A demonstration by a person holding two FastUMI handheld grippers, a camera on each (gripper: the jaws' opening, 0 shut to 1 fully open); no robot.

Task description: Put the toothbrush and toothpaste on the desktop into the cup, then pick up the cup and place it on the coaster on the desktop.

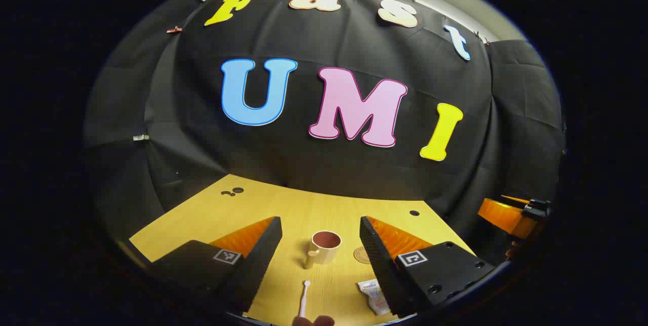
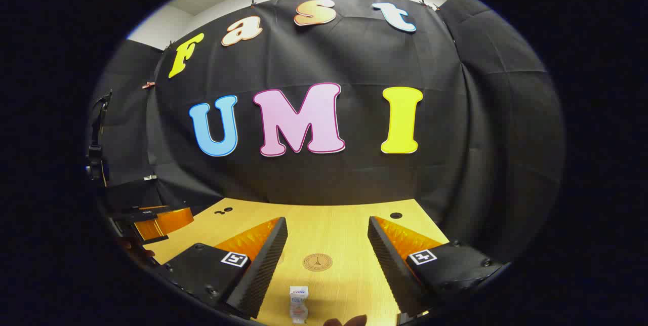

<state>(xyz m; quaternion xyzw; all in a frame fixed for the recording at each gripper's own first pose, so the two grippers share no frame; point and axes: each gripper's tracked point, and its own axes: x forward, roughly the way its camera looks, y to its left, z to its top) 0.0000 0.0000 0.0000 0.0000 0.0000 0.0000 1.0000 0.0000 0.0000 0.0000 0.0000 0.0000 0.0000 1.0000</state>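
Toothpaste (image 2: pixel 298 304) label unreadable, coaster (image 2: pixel 317 262) emblem

- The left gripper (image 1: pixel 320 247) has two wedge-shaped fingers with ribbed inner faces, set on flat dark blocks.
- Each block carries a small square black-and-white marker, and the one on the right side of the left gripper view has round screw holes.
- The right gripper (image 2: pixel 328 250) has the same build: ribbed wedge fingers, dark blocks with screw holes, one square marker on each.
- At the far edge of each view the other gripper's body appears as an orange shell with black fittings.
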